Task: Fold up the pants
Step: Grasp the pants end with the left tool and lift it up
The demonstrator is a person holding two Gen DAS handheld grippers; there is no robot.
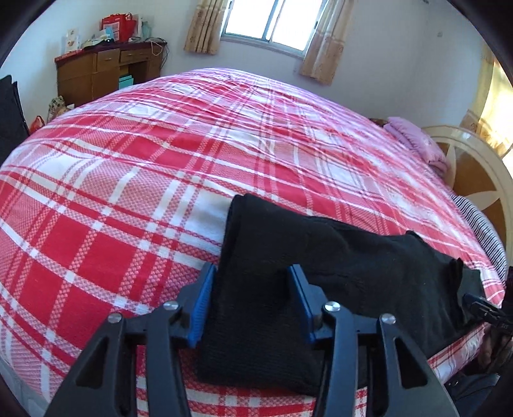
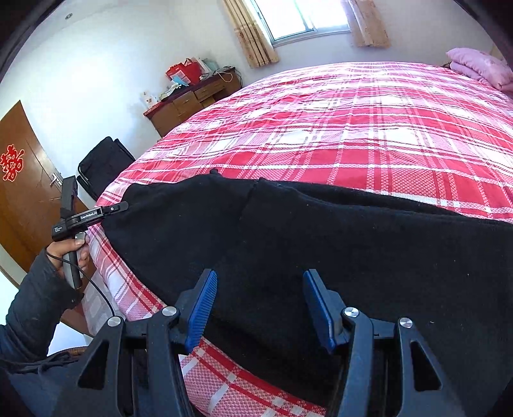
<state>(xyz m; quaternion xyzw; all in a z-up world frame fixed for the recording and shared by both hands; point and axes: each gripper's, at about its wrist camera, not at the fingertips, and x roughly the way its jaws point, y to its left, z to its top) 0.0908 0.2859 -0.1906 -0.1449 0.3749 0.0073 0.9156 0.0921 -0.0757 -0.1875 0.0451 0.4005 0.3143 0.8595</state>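
Black pants [image 1: 352, 256] lie across the near edge of a bed with a red plaid cover [image 1: 128, 192]. My left gripper [image 1: 251, 268] has a thick fold of one end of the pants filling the gap between its blue pads [image 1: 202, 308], which press on it from both sides. From the right wrist view, that left gripper [image 2: 123, 205] bites the left edge of the pants [image 2: 320, 231], held by a hand [image 2: 69, 253]. My right gripper [image 2: 259, 272] hovers over the flat cloth, pads apart, nothing pinched. Its tip [image 1: 474, 301] shows at the pants' right end.
A pink folded blanket [image 1: 416, 141] lies near the wooden headboard [image 1: 474, 166]. A brown desk [image 1: 102, 70] with bags stands against the far wall by the window [image 1: 272, 22]. A black bag [image 2: 102, 160] and a brown door [image 2: 22, 186] are to the left of the bed.
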